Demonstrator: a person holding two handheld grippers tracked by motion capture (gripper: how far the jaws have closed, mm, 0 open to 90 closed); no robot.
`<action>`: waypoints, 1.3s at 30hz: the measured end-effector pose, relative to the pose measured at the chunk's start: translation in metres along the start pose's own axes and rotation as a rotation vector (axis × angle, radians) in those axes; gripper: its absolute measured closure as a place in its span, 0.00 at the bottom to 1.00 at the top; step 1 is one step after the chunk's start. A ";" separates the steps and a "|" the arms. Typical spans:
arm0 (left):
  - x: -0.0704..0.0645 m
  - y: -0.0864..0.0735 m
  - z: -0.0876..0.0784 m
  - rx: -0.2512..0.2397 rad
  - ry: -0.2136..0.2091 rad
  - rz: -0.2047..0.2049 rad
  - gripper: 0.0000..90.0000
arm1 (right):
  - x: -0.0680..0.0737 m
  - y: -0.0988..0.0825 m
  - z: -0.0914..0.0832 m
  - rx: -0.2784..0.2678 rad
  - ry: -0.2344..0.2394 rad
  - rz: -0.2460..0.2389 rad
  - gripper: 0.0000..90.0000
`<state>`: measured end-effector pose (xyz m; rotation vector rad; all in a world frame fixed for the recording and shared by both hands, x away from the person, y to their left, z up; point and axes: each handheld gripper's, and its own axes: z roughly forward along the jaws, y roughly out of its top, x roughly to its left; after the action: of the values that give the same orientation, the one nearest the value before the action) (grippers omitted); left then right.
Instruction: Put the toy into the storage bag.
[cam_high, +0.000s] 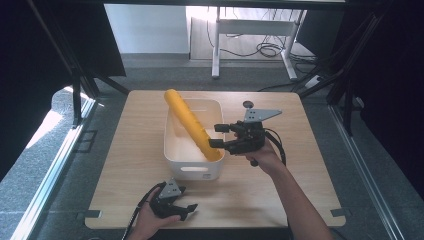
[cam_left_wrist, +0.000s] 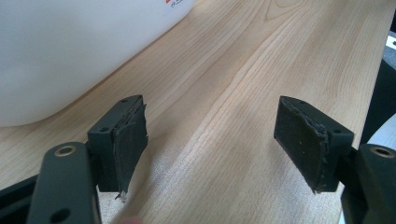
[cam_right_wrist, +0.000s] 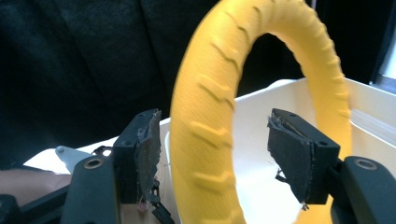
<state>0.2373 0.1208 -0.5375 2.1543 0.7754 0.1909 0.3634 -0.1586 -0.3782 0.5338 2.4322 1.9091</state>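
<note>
**Yellow ring stands on edge in the white tub**

On the pale wooden desk (cam_high: 125, 165), a white plastic tub (cam_high: 172, 150) with rounded corners and a handle slot in its near wall sits near the middle. Inside it stands a yellow ring (cam_high: 192, 125), propped on edge and leaning from the tub's near right corner up past its far rim, so the high view shows it edge-on like a thick bar. The right gripper view shows it as a true hoop: bright matte yellow, thick-walled, with short raised ribs running slantwise around its outer face, and the tub's white inner wall visible through its opening.

The right tool (cam_high: 218, 136), held in a hand at the tub's right side, points at the ring's lower part. Its pads stand released on either side of the ring's band, with a gap showing at each pad, so nothing is clamped.

The left tool (cam_high: 187, 209) rests near the desk's front edge, just before the tub, spread wide over bare wood.
</note>
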 end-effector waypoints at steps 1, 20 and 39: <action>0.000 0.000 0.000 -0.002 -0.001 -0.004 0.28 | -0.001 -0.001 -0.002 -0.002 -0.006 0.004 0.39; 0.000 0.000 0.002 0.007 0.005 -0.003 0.28 | -0.007 -0.077 -0.060 -0.028 -0.182 0.086 0.38; 0.005 -0.002 -0.003 -0.006 0.019 -0.012 0.29 | -0.024 -0.140 -0.064 0.129 -0.324 0.150 0.38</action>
<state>0.2396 0.1263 -0.5378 2.1442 0.7976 0.2078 0.3355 -0.2538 -0.4987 0.9723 2.3679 1.5654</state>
